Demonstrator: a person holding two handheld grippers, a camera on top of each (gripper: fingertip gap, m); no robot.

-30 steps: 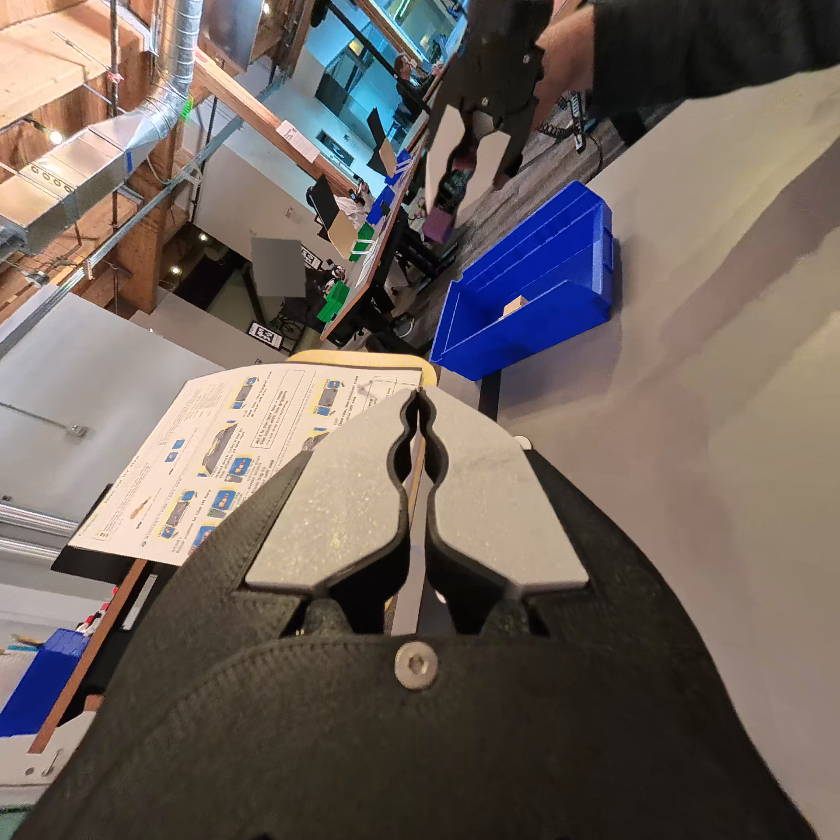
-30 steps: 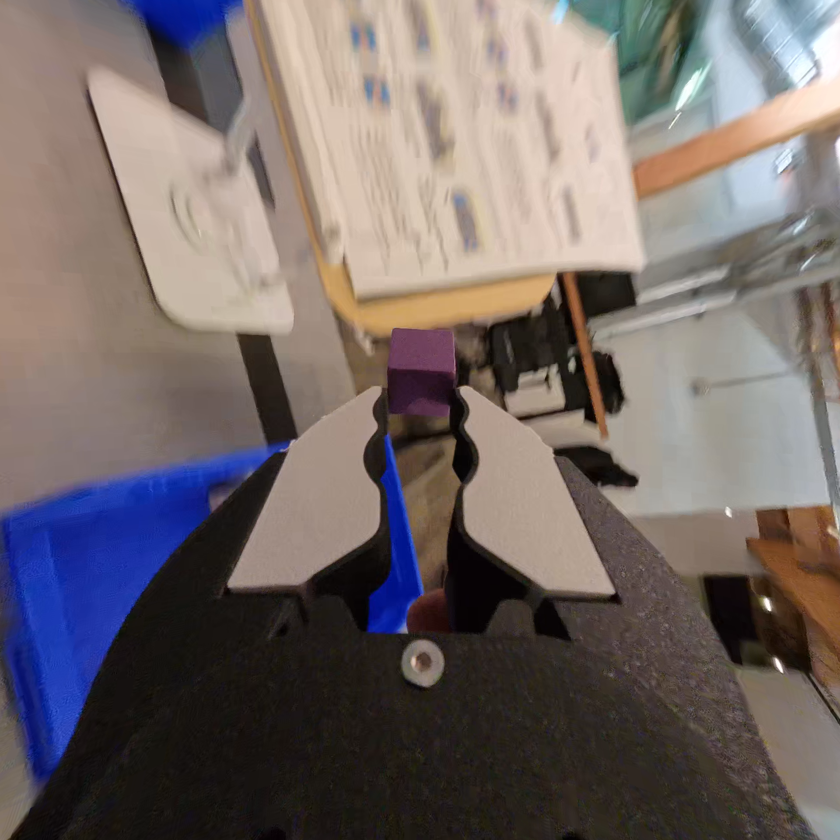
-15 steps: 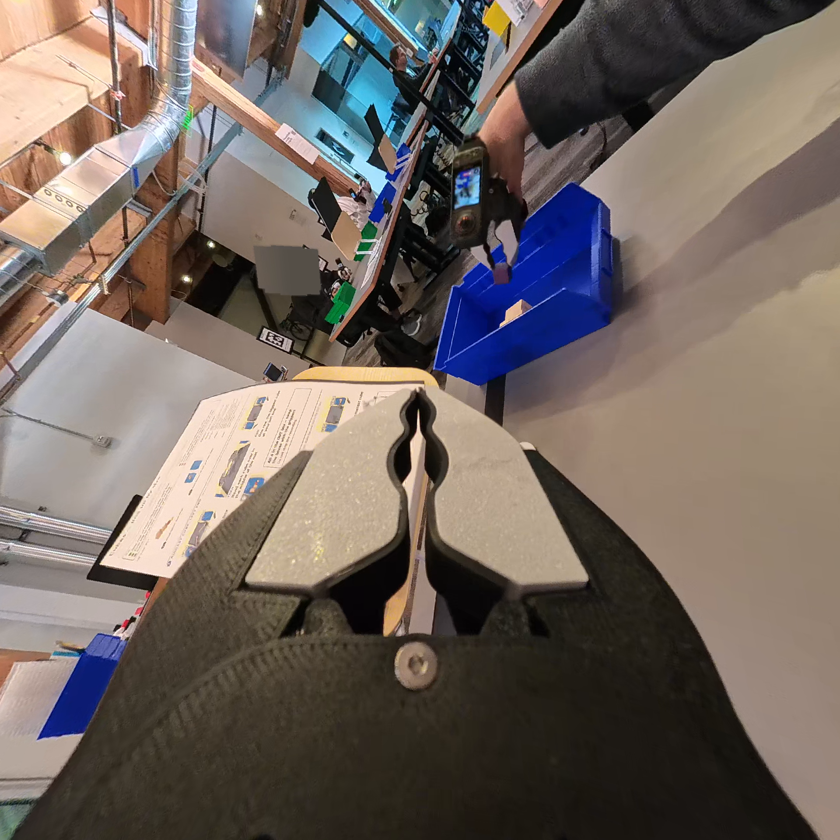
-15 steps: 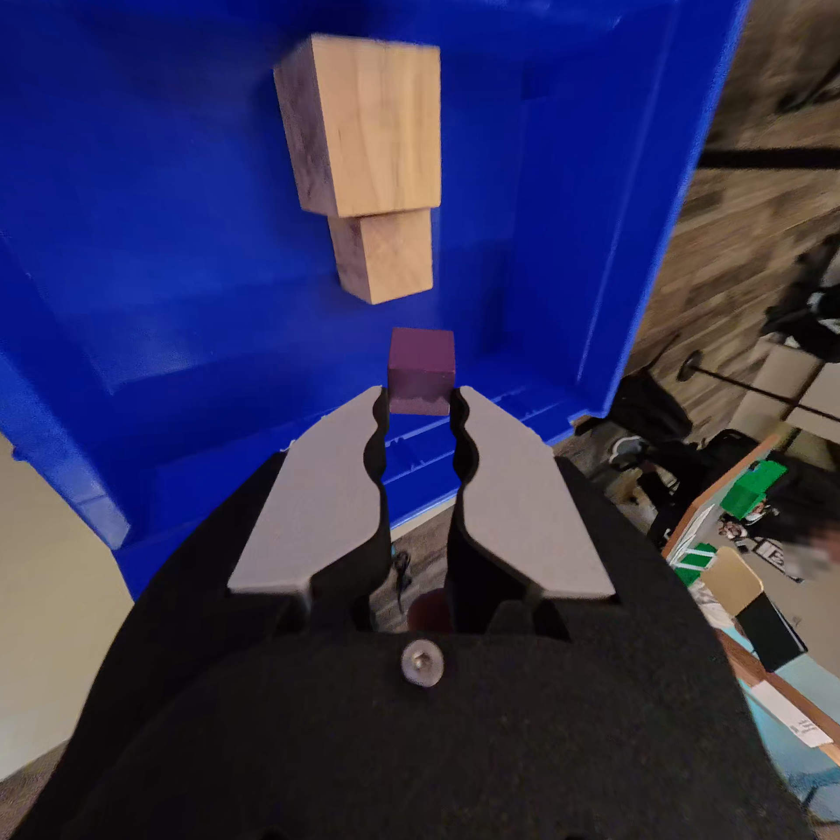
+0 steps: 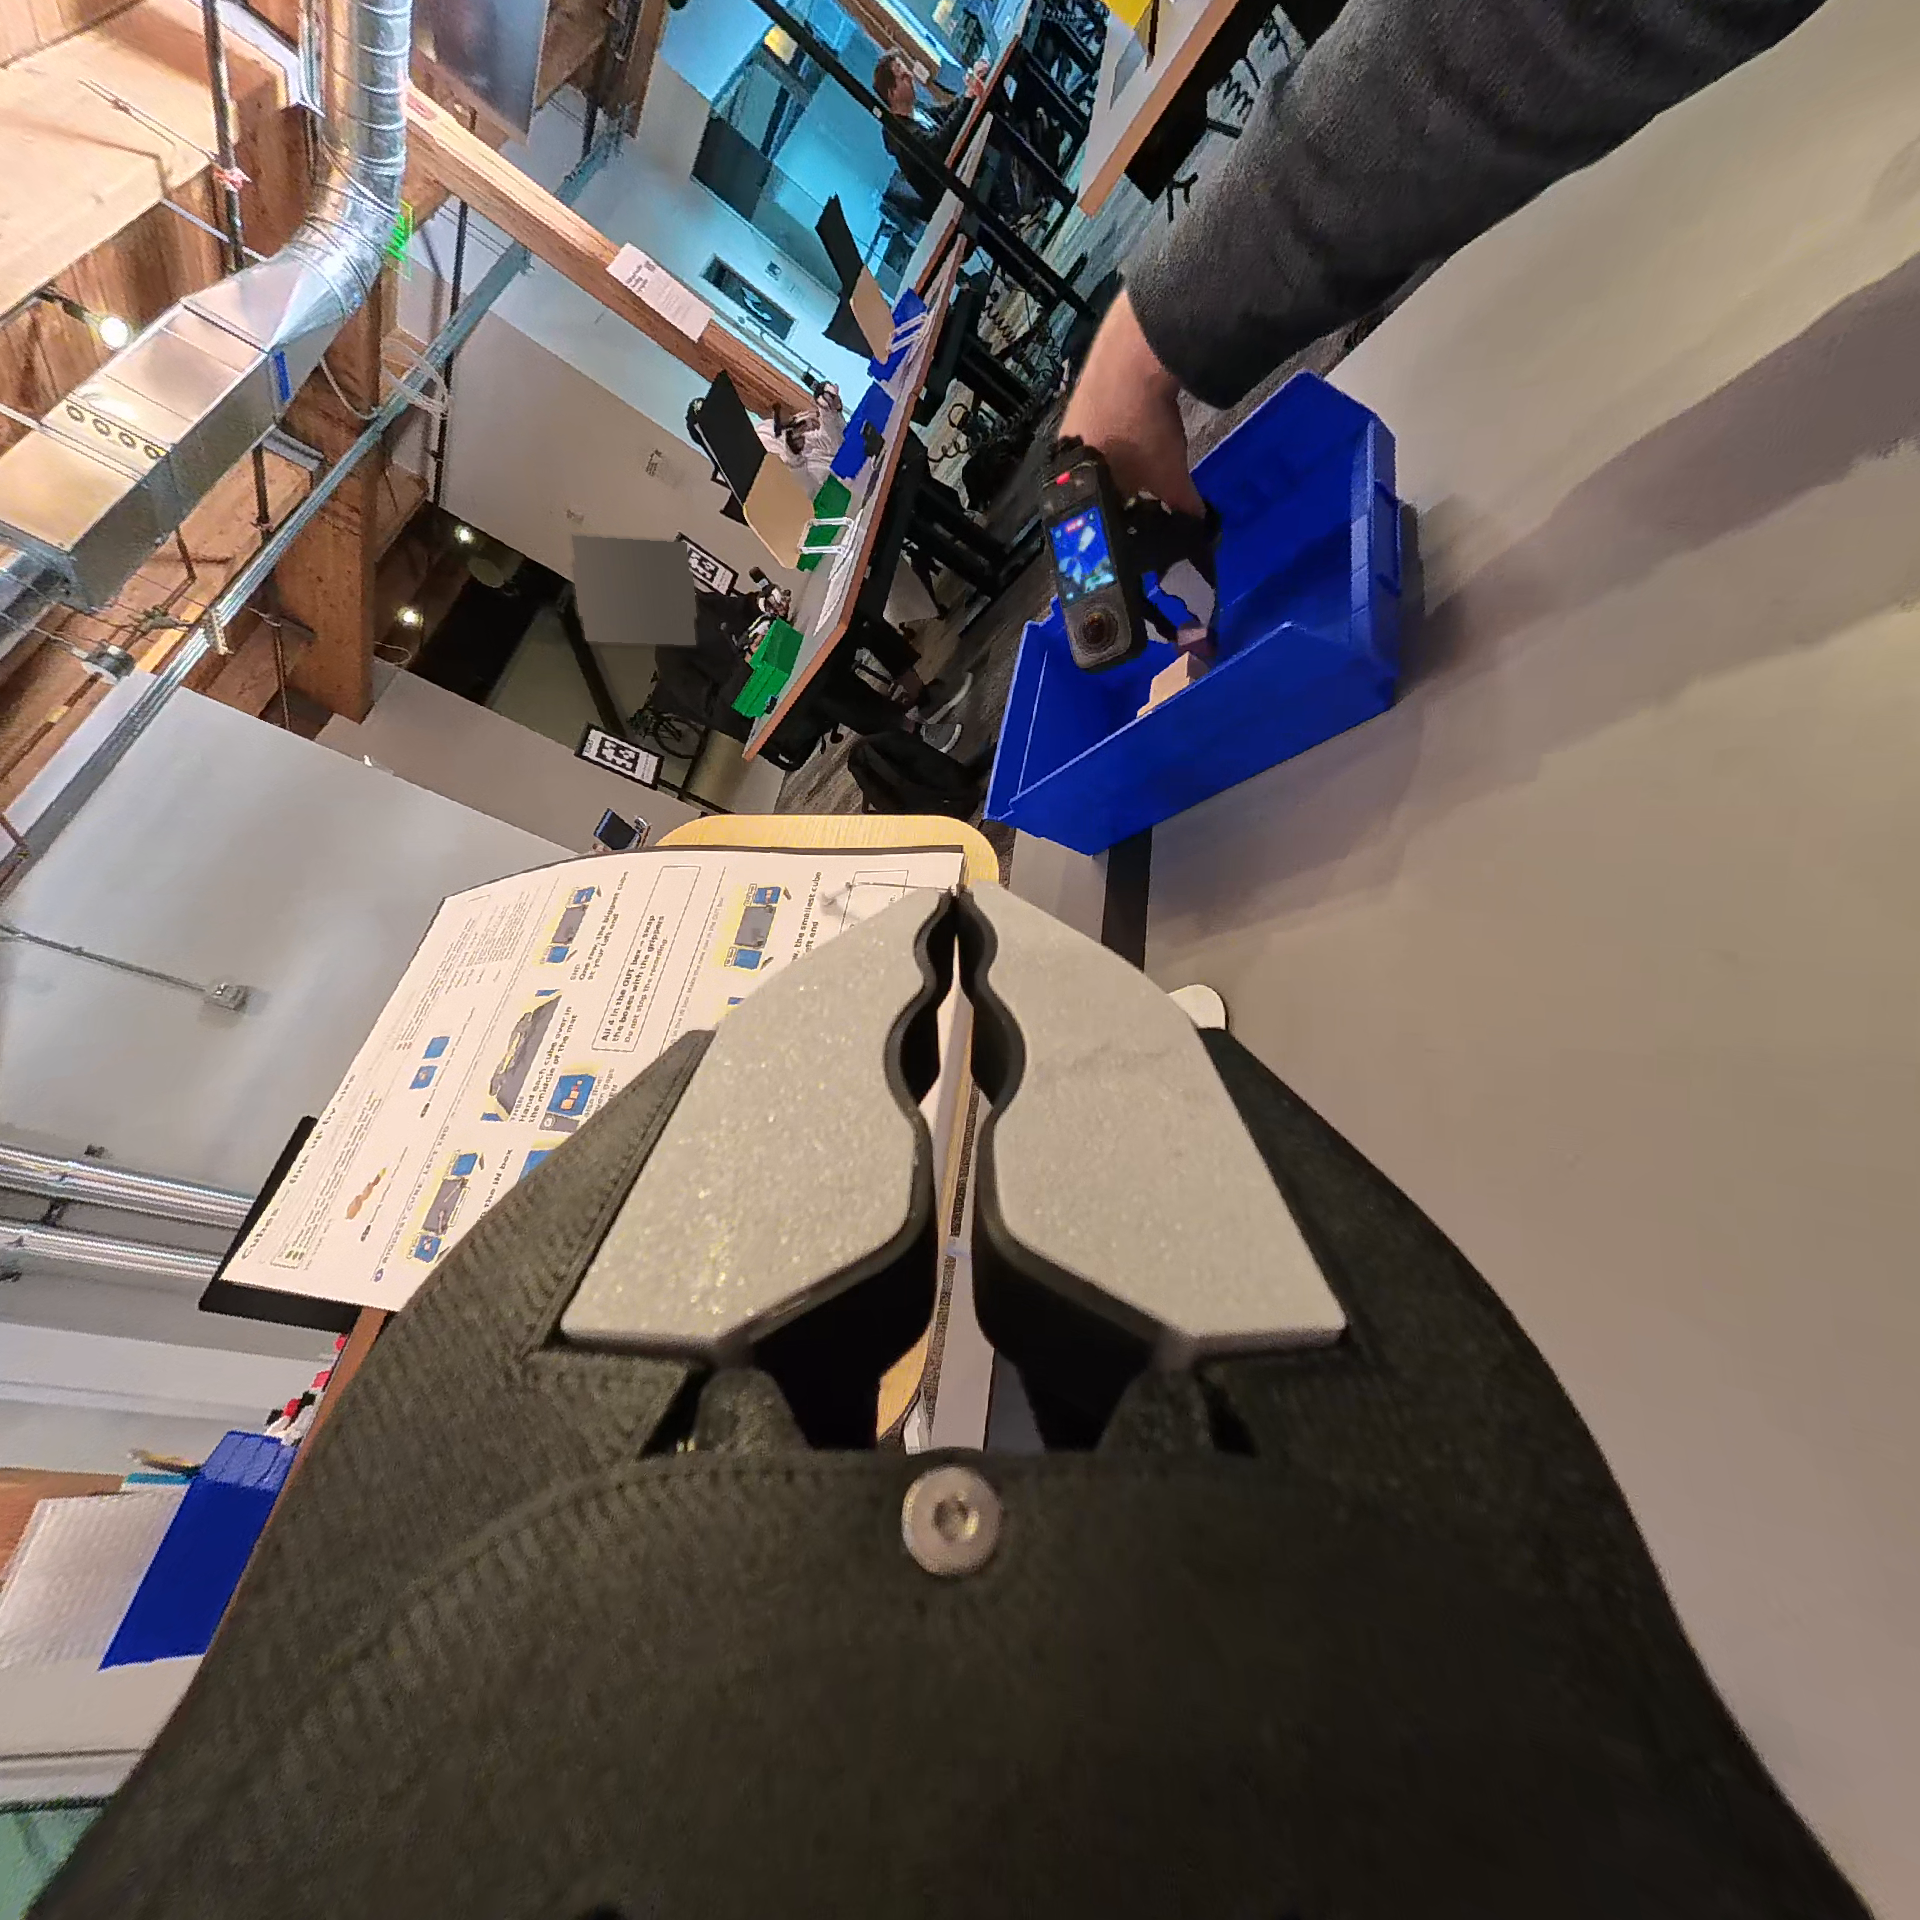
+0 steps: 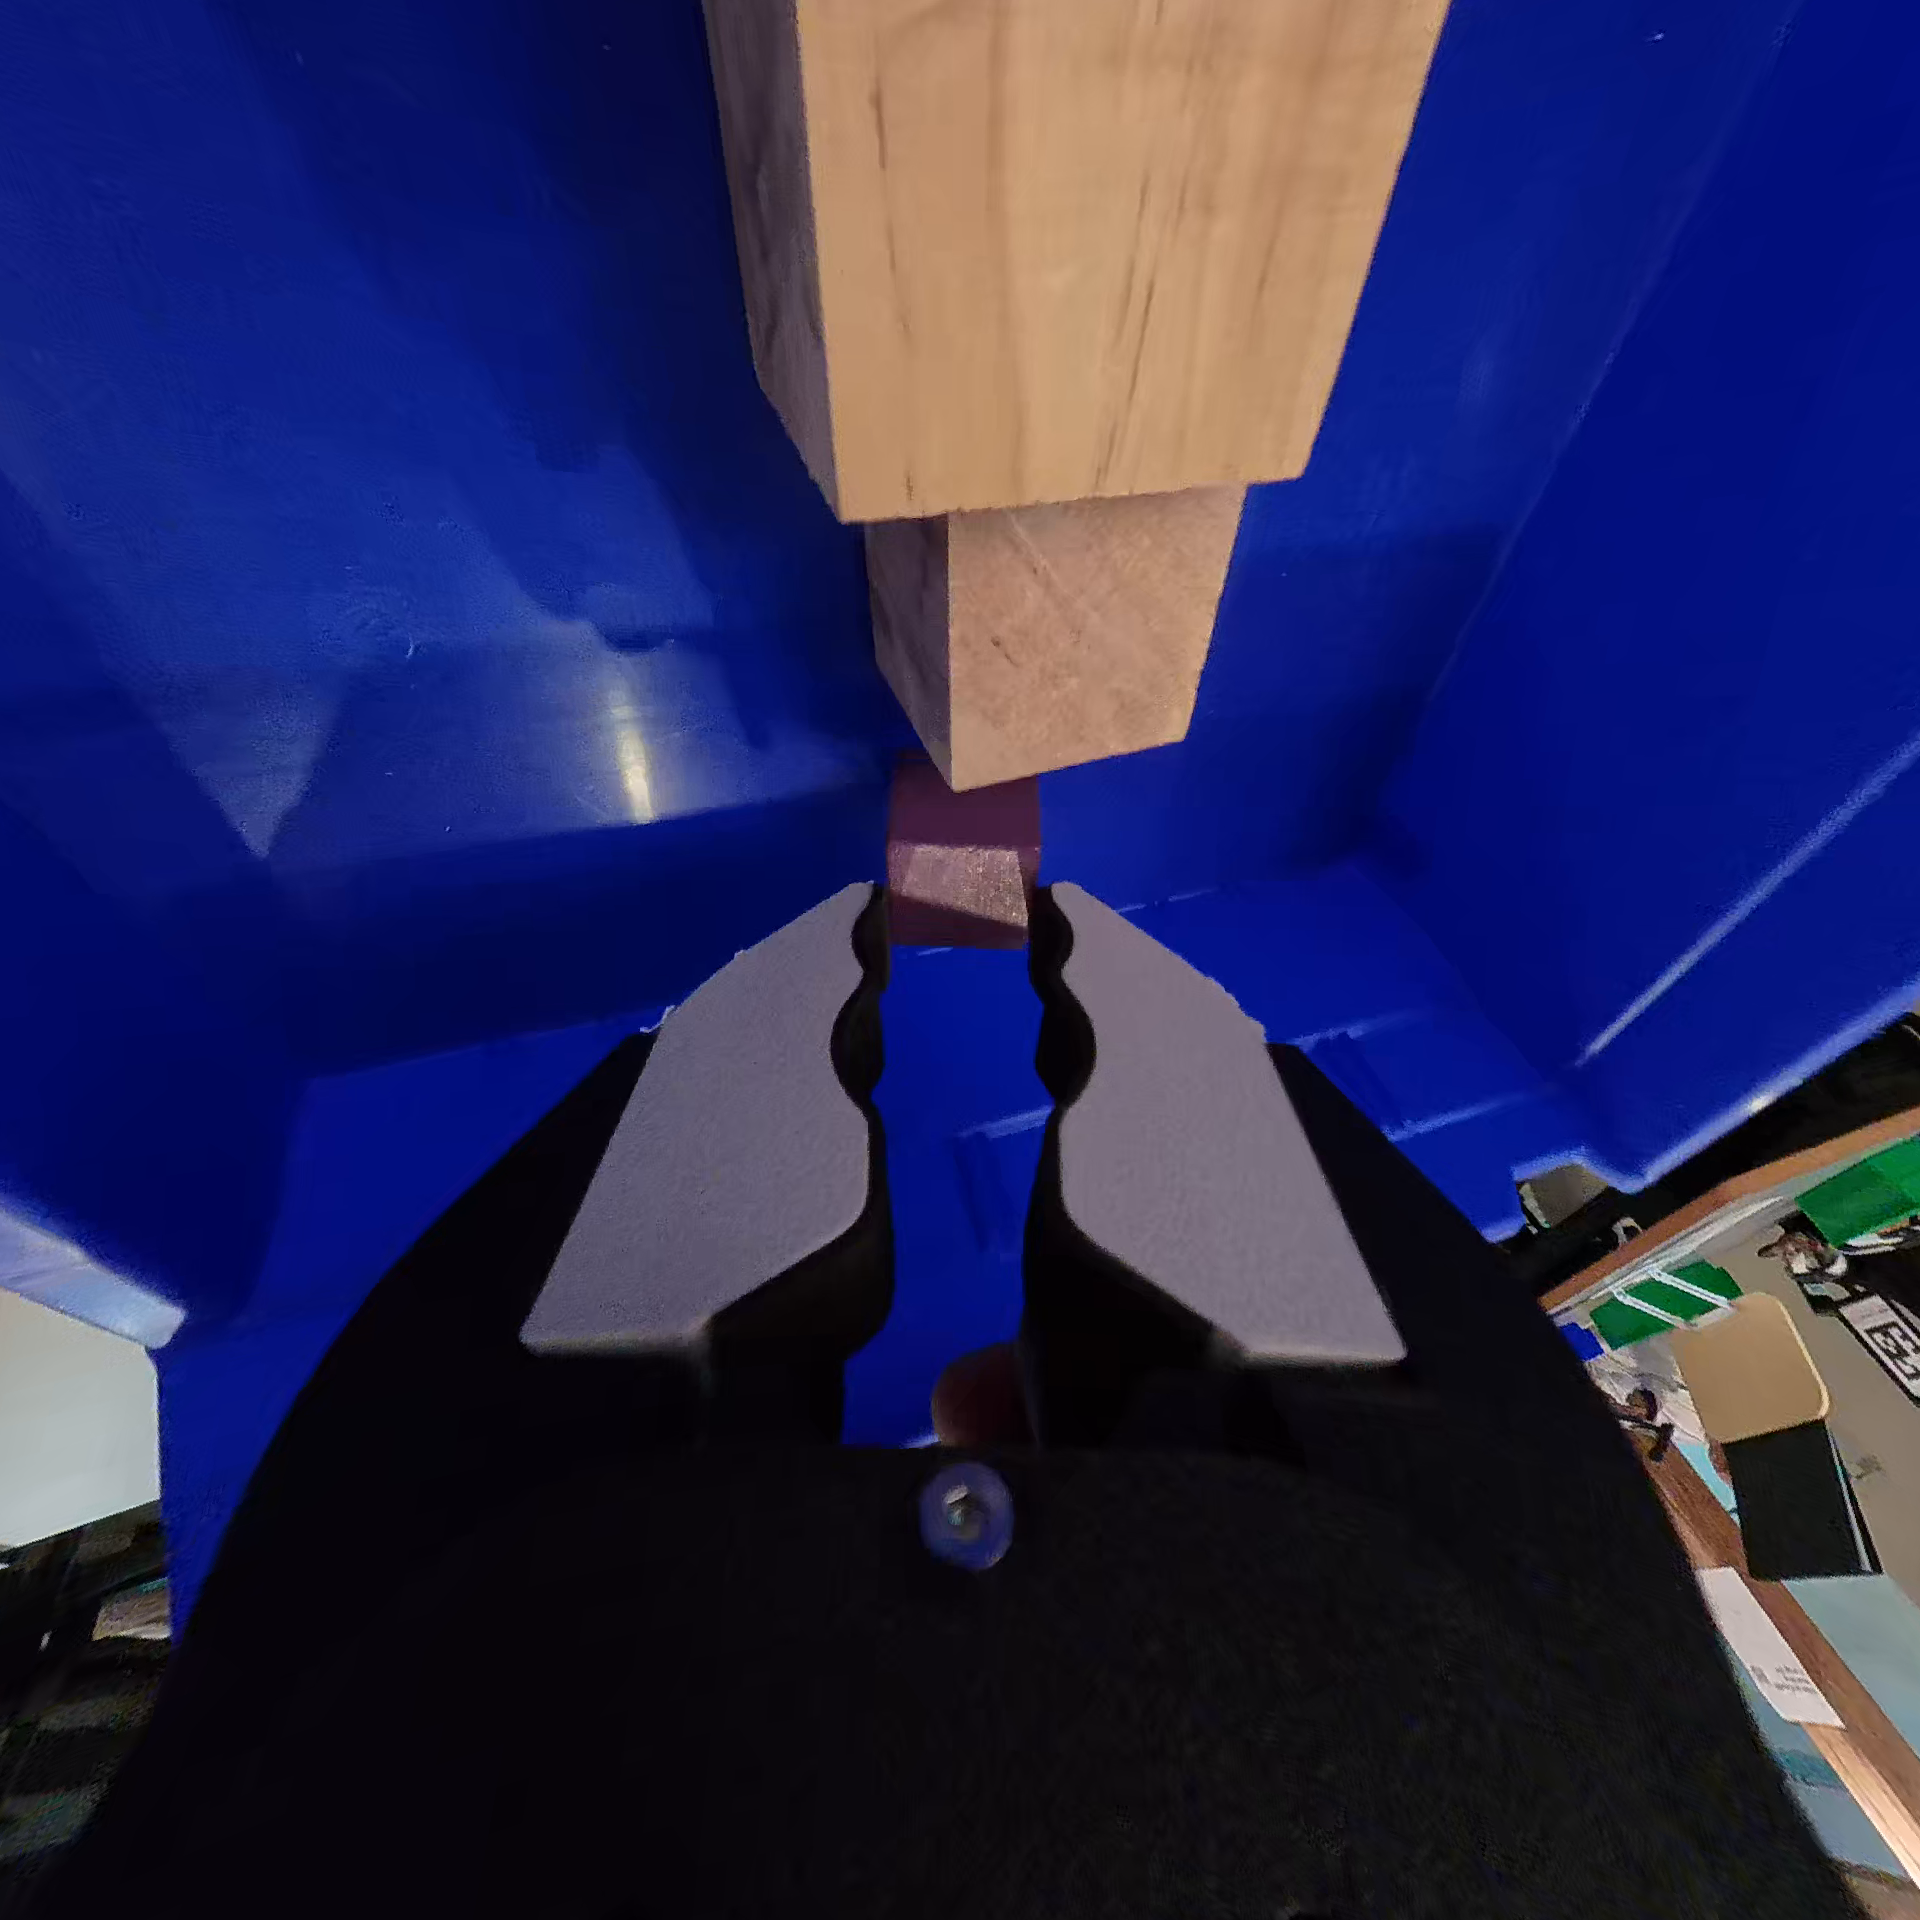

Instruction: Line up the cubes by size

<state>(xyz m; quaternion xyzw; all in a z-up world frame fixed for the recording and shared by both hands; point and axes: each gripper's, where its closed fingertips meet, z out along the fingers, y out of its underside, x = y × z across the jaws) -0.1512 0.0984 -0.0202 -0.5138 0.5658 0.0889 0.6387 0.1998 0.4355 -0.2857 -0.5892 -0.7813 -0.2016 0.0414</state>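
Note:
My right gripper (image 6: 958,914) is shut on a small purple cube (image 6: 961,883) and holds it low inside a blue bin (image 6: 364,416). The purple cube sits right in front of a medium wooden cube (image 6: 1049,644), which lies against a large wooden cube (image 6: 1060,239). In the left wrist view the bin (image 5: 1247,717) stands at the far end of the grey table (image 5: 1558,1039), with the right gripper and purple cube (image 5: 1195,636) inside it. My left gripper (image 5: 956,904) is shut and held above the table's near part.
A printed instruction sheet (image 5: 540,1039) on a wooden board stands left of the table. A person's hand and grey sleeve (image 5: 1351,208) reach over the table to the bin. Another blue bin (image 5: 197,1548) sits lower left.
My right gripper carried the purple cube from near the instruction sheet into the blue bin and lowered it up against the wooden cubes. My left gripper stayed shut and barely moved.

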